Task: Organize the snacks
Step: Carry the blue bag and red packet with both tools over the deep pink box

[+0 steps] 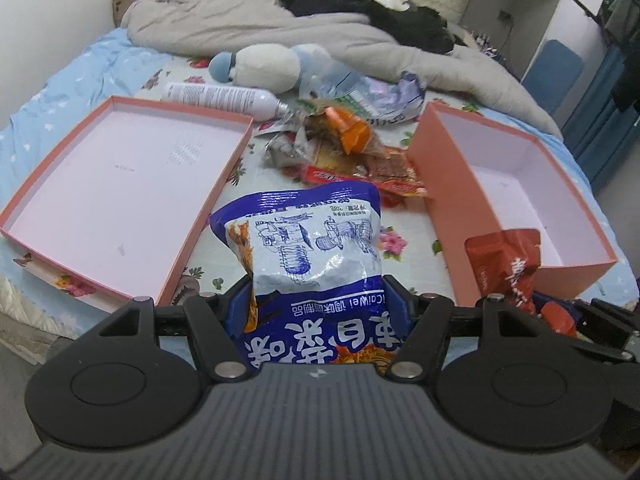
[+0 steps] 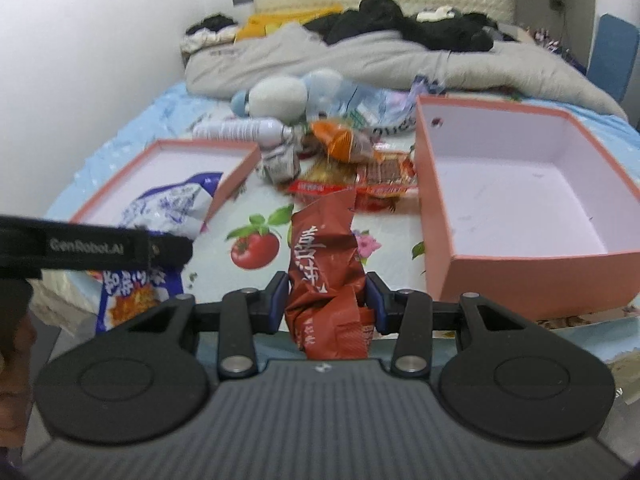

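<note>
My left gripper (image 1: 318,304) is shut on a blue and white snack bag (image 1: 308,248), held above the bed between the shallow pink lid (image 1: 120,176) and the deep pink box (image 1: 516,184). My right gripper (image 2: 326,300) is shut on a crumpled dark red snack packet (image 2: 324,264), lifted over the flowered sheet just left of the deep pink box (image 2: 528,200). The red packet (image 1: 504,264) also shows at the right of the left wrist view. The blue bag (image 2: 168,208) and the left gripper's black body (image 2: 96,246) show at the left of the right wrist view. A pile of snack packets (image 1: 352,152) lies between the boxes.
A white spray bottle (image 1: 224,98) and a blue and white plush toy (image 1: 264,66) lie behind the pile. A grey duvet (image 1: 248,24) and black clothes (image 1: 360,0) cover the far half of the bed. The wall is at the left, a blue chair (image 1: 552,72) at the far right.
</note>
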Motion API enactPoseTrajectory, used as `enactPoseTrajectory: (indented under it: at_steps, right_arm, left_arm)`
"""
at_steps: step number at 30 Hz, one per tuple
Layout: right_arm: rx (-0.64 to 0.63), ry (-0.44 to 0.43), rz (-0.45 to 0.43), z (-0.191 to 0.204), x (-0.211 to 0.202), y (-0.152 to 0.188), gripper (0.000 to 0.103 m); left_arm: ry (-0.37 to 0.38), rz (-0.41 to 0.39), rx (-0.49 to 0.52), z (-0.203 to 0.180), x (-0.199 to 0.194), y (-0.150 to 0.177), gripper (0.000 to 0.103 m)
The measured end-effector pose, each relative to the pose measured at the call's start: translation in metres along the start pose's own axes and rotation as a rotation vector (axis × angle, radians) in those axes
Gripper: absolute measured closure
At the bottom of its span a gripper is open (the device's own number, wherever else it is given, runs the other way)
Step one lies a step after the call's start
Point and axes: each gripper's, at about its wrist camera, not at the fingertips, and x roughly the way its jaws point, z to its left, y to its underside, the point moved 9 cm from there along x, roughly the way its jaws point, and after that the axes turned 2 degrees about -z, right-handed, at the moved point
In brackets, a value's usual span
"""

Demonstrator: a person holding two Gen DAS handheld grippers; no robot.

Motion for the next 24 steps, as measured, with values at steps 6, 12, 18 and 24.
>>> enactPoseTrajectory:
  at_steps: [6, 12, 18, 24]
  right_arm:
    - [0.027, 0.008, -0.049, -0.008, -0.029, -0.007, 0.059]
    - [0.062, 0.048, -0.089, -0.028, -0.046, -0.015, 0.059]
    - [0.095, 0.099, -0.124, -0.048, -0.061, -0.016, 0.059]
    - [0.131, 0.167, -0.138, -0.078, -0.077, -0.010, 0.059]
  left_arm:
    - [0.035, -0.040, 0.014, -0.015, -0.025, -0.001, 0.032]
    - [0.094, -0.061, 0.045, -0.042, -0.037, -0.002, 0.032]
    - [0.150, -0.070, 0.076, -0.073, -0.040, -0.005, 0.032]
    - [0.208, -0.046, 0.119, -0.104, -0.032, -0.007, 0.032]
